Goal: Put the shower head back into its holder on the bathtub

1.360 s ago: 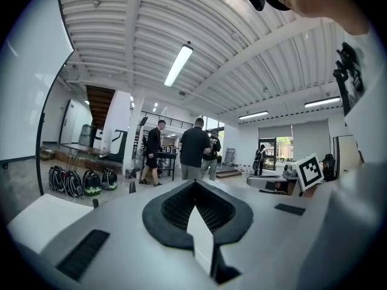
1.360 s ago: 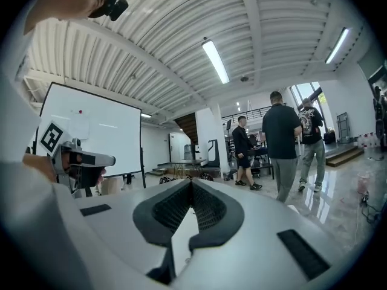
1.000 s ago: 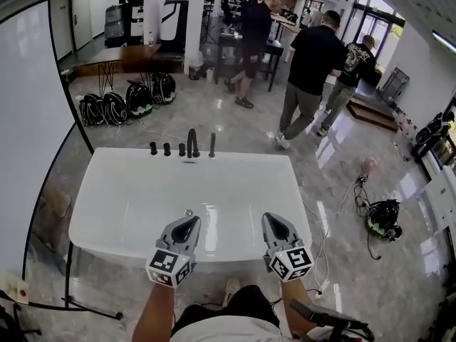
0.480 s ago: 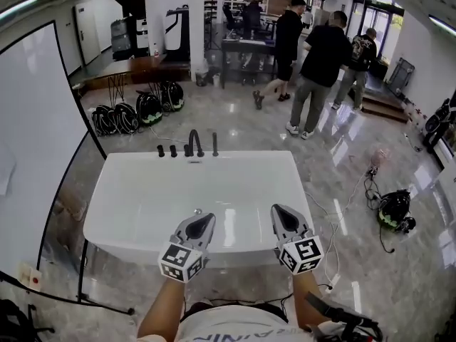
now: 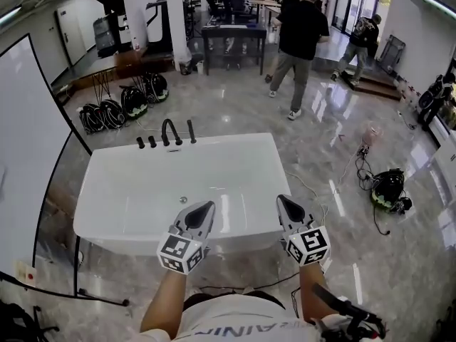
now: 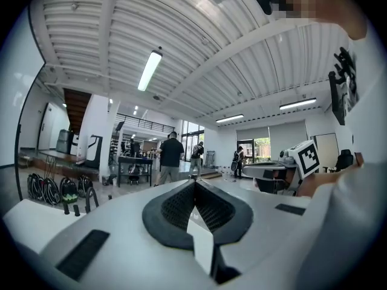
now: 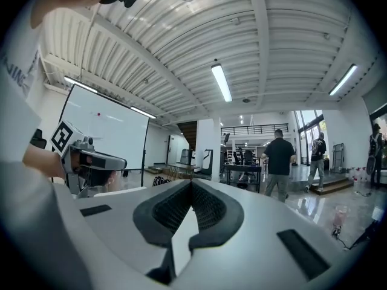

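Shower head: neither gripper has it. Left gripper (image 5: pixel 205 211) is clenched on nothing, pads meeting with only floor and room behind them. Right gripper (image 5: pixel 286 205) is the same, jaws pressed together and empty. Both hover over the near end of the bathtub (image 5: pixel 96 191), pointing across it. My best guess for the shower head is the slim black stick (image 5: pixel 191 130) standing upright on the far rim just beside the curved spout (image 5: pixel 169 130) and the small knobs (image 5: pixel 146 142). It's too small to tell whether it sits in its holder. No hose visible. Risks as I see them: the fittings are at the far end, well apart from both grippers, so it means leaning over the tub or walking round it. A cable (image 5: pixel 313 194) trails on the polished floor along the right side of the tub, so that's a trip or snag risk on that route. The left side is tight against the big white panel (image 5: pixel 28 141). The thin glossy handle could twist or slip in two flat jaws. A person (image 5: pixel 299 34) is walking beyond the tub, so watch the swing. Writing: square black-and-white markers on both gripper cubes, no text. Letters on the wearer's white shirt (image 5: pixel 214 330) are cut off and I can't get a whole word. No brand readable on tub or fittings.
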